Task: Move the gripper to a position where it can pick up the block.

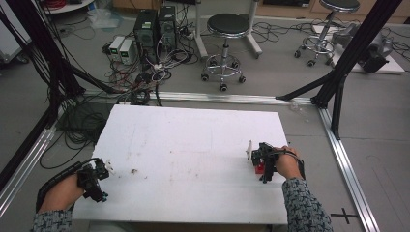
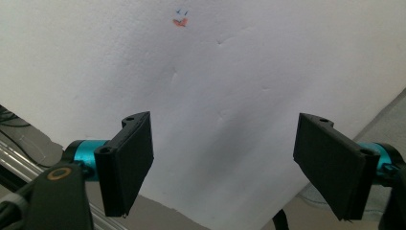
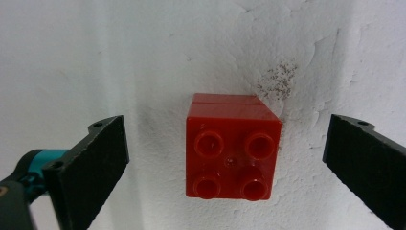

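A red four-stud brick (image 3: 231, 146) sits on the white foam board (image 1: 193, 145), studs up toward the camera. My right gripper (image 3: 230, 167) hangs open straight over it, one jaw on either side, neither touching it. In the high view the red brick (image 1: 260, 168) peeks out under the right gripper (image 1: 263, 162) near the board's right side. My left gripper (image 1: 99, 174) rests at the board's front left corner. In the left gripper view it (image 2: 225, 167) stands open with bare white board between its jaws.
A small orange and blue mark (image 2: 180, 20) lies on the board ahead of the left gripper. Dark specks (image 3: 277, 76) dot the foam beside the brick. A white scrap (image 1: 249, 147) stands by the right gripper. Stools, computers and cables crowd the floor beyond the board.
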Demonstrator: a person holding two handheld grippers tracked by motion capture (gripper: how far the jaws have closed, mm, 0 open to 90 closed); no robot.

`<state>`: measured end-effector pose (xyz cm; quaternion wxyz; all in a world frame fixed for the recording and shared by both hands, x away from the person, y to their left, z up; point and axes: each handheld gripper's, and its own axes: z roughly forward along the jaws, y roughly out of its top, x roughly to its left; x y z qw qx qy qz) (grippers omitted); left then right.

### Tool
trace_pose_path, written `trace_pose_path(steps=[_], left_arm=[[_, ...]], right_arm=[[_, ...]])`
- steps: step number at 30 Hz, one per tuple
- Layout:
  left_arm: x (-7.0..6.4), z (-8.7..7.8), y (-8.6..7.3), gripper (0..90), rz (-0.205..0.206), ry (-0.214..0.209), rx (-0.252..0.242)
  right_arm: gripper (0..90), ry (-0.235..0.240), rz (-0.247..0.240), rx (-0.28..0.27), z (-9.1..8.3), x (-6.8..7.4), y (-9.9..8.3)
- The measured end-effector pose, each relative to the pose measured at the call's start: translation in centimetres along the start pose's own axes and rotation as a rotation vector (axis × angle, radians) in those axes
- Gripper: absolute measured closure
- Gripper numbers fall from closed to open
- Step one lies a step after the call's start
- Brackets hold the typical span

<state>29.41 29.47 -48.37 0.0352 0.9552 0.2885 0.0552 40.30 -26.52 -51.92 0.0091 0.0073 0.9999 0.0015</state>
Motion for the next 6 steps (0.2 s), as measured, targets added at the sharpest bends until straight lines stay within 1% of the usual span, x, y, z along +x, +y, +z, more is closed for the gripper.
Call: trace_pose_path(steps=[2,3,4,5,6], left_arm=[[-0.02,-0.02,-0.08,21.8,0.004,0.002,0.0],[-0.08,-0.01,-0.17,21.8,-0.003,0.003,-0.003],[-0.08,0.0,-0.25,21.8,-0.007,0.001,-0.008],[-0.02,-0.04,-0.31,21.8,-0.001,0.003,-0.001],[0.02,-0.05,-0.42,21.7,-0.004,0.007,-0.004]], right_arm=[[1.0,0.001,0.0,0.001,0.0,-0.02,0.0],[1.0,0.003,0.0,0.007,-0.03,-0.06,0.01],[1.0,0.003,0.006,-0.001,0.0,-0.06,0.02],[1.0,0.003,0.006,-0.001,0.0,-0.06,0.02],[1.0,0.005,0.004,0.001,0.0,-0.08,0.05]])
